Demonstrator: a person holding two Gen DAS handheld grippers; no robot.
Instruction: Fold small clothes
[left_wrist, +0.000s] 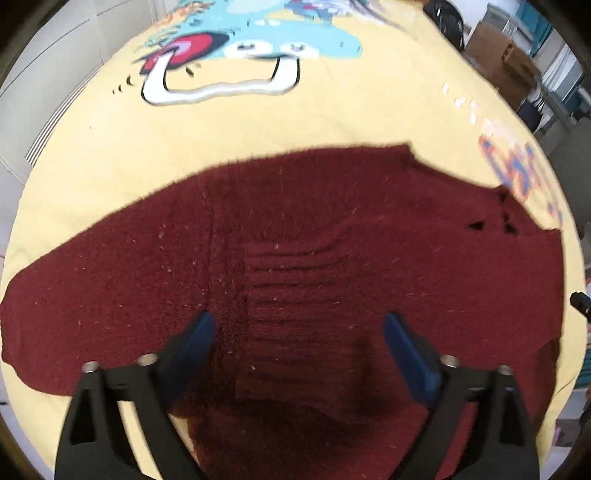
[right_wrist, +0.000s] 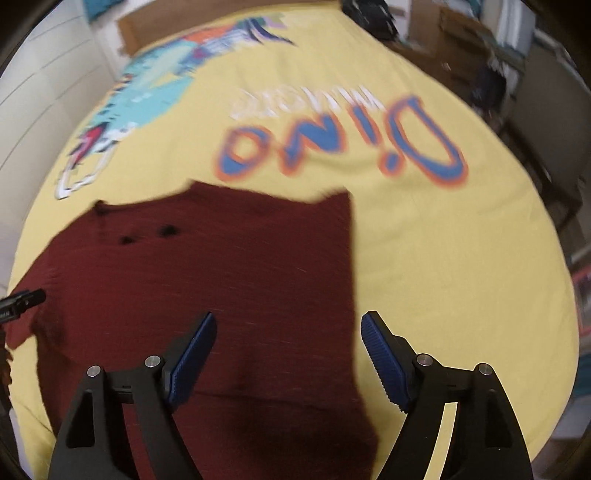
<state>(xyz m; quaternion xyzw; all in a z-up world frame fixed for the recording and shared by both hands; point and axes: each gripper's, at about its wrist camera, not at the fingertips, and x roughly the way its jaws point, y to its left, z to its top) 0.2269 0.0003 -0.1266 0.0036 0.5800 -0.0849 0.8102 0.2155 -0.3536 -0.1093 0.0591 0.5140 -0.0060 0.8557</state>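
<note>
We saw a dark red knitted sweater lying flat on a yellow cartoon-printed sheet. Above the sweater, the left gripper hung with jaws wide apart, holding nothing. Over the sweater's right edge, the right gripper stood likewise parted and empty.

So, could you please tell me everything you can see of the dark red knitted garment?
The dark red knitted garment is fuzzy, flecked with pale lint, with a ribbed panel near its middle and a few small holes by one edge. It lies spread fairly flat, partly folded, on the yellow cartoon-printed cloth. Both the left gripper and right gripper hover open above it; neither grips it.
</note>
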